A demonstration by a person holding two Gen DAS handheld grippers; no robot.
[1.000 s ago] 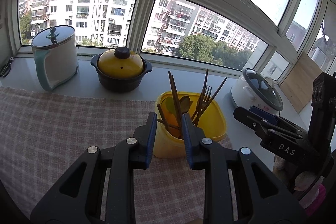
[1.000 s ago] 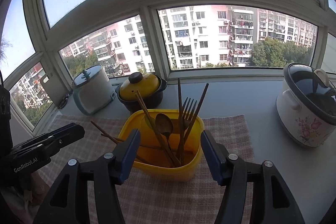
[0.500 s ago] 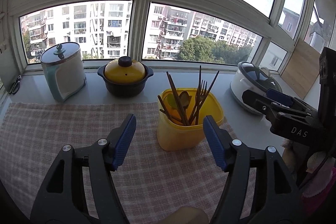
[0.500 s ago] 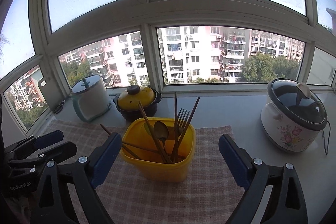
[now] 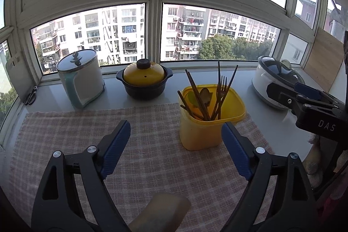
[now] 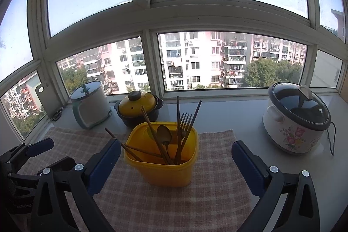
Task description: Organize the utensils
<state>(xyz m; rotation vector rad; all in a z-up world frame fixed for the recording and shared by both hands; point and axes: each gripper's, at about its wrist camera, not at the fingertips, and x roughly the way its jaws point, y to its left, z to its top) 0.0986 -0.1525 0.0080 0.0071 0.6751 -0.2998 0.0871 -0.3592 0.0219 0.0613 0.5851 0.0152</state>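
Left wrist: left gripper spread empty; utensils in yellow container.

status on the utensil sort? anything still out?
Done: fork, spoon and chopsticks all stand in the yellow container on the checked cloth. In hand: nothing; left gripper and right gripper are both open and empty. Left: no loose utensils visible on the cloth, so it looks essentially finished.
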